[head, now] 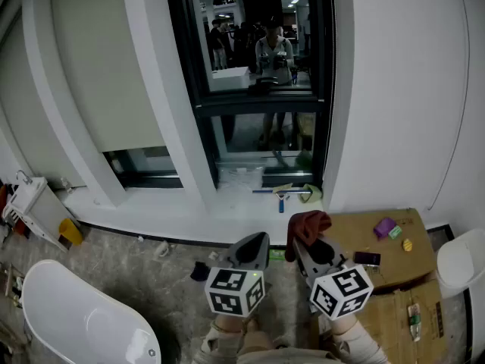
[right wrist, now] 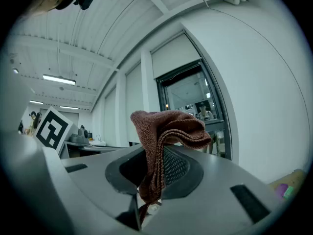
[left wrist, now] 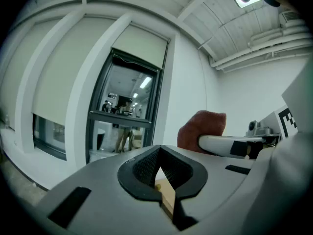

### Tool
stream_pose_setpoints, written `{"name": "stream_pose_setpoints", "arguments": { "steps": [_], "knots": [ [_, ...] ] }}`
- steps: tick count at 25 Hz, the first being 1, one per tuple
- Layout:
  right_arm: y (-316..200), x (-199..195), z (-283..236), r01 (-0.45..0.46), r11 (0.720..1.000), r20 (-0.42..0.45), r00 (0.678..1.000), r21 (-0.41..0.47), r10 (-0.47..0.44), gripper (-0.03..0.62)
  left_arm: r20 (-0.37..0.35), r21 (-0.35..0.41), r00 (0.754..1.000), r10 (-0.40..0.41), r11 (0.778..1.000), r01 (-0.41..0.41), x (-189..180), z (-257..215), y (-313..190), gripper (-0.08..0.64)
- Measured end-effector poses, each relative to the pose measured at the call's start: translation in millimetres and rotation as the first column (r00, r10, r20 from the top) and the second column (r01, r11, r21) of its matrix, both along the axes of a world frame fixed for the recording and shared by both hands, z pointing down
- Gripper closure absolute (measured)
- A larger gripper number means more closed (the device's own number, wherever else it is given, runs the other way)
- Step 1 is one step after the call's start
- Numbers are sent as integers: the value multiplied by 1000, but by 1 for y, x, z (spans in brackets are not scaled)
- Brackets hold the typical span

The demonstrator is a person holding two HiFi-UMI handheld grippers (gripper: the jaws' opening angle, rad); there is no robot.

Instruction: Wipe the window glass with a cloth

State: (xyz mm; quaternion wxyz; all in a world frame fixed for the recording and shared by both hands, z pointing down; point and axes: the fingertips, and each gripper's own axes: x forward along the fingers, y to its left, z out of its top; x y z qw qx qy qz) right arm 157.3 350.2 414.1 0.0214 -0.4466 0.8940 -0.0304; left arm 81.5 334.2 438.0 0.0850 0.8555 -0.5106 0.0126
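The dark-framed window glass (head: 254, 32) rises ahead above a white sill (head: 174, 203), and it mirrors a person and the room lights. My right gripper (head: 307, 245) is low in the head view, shut on a reddish-brown knitted cloth (head: 307, 224). The cloth (right wrist: 166, 126) bunches above the jaws and hangs down between them. My left gripper (head: 256, 241) sits just to its left, shut and with nothing in it. Both are well short of the window (left wrist: 124, 106), which shows beyond the left gripper (left wrist: 159, 173) with the cloth (left wrist: 203, 126) to its right.
A blue-handled squeegee (head: 282, 193) and a green rag (head: 311, 193) lie on the sill under the pane. At the right is a cardboard box (head: 379, 268) with a purple item (head: 384, 226) and a phone (head: 367, 258). A white tub (head: 76, 317) is at the lower left.
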Motion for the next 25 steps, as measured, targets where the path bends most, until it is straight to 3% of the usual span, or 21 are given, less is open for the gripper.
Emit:
{"name": "stream_pose_setpoints", "arguments": {
  "steps": [13,25],
  "knots": [
    [-7,-12,1,15,1000,-7,1000,-2,-15,538,-1,-14,1000,8,1000,-8,-4,0,-7,555],
    [-30,-28,7,55,998,53,997,-36,-53,538,-8,-36,1000,13,999,-13,-15,9,-30,555]
  ]
}}
